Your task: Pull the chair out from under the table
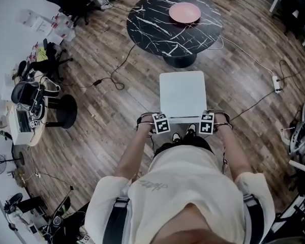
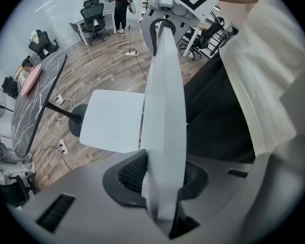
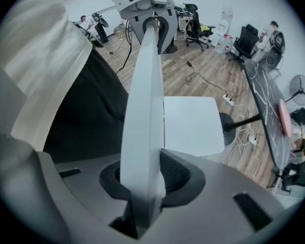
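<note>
The white chair [image 1: 182, 93] stands on the wood floor just in front of the round black marble table [image 1: 152, 19], with its seat clear of the tabletop's near edge. My left gripper [image 1: 161, 123] and right gripper [image 1: 207, 123] sit side by side on the top of the backrest. In the left gripper view the backrest [image 2: 165, 111] runs up between the dark pads of my left gripper [image 2: 160, 174], which is shut on it, and the seat [image 2: 112, 118] lies to the left. In the right gripper view my right gripper [image 3: 145, 177] clamps the backrest [image 3: 145, 95] the same way.
A pink plate [image 1: 184, 12] lies on the table. Cables and a power strip [image 1: 277, 84] trail over the floor to the right. Office chairs [image 1: 51, 60], a black round stool [image 1: 66, 111] and a cluttered desk stand at the left. The person's feet [image 1: 182, 135] are behind the chair.
</note>
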`<state>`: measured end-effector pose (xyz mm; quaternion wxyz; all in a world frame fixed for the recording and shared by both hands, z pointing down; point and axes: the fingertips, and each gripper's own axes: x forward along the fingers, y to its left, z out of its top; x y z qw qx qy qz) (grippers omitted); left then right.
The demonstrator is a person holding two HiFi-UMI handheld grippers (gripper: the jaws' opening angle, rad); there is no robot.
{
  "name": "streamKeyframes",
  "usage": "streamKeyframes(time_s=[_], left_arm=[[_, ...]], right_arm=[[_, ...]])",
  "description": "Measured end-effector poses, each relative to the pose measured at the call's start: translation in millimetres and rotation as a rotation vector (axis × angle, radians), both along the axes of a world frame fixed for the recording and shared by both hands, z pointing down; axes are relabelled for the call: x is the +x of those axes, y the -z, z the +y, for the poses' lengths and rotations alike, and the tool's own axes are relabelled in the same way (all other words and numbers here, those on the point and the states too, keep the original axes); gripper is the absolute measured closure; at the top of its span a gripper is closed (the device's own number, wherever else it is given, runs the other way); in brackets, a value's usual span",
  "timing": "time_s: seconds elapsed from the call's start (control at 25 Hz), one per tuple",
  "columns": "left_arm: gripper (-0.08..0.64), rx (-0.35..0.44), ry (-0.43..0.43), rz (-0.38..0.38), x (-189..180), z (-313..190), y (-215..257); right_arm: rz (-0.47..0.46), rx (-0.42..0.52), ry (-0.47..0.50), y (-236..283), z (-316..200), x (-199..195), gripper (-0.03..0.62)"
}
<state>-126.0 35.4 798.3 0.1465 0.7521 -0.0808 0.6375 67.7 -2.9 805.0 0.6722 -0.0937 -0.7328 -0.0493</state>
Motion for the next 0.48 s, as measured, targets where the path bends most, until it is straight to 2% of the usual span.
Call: streamKeyframes(time_s=[0.2, 0.28, 0.48], left_arm=[[0.456, 0.008, 0.007, 0.005, 0, -2, 0], [0.456, 0.001, 0.029, 0.033, 1, -3, 3], [0.441, 0.039, 0.105, 0.133, 3, -7, 20]], right_arm=[[-0.006, 0.059, -0.028, 6, -9, 1, 0.44], [-0.006, 0.068, -0.049, 12, -12, 4, 0.416], [-0.053, 0.125, -0.132, 32, -14, 9, 0.42]])
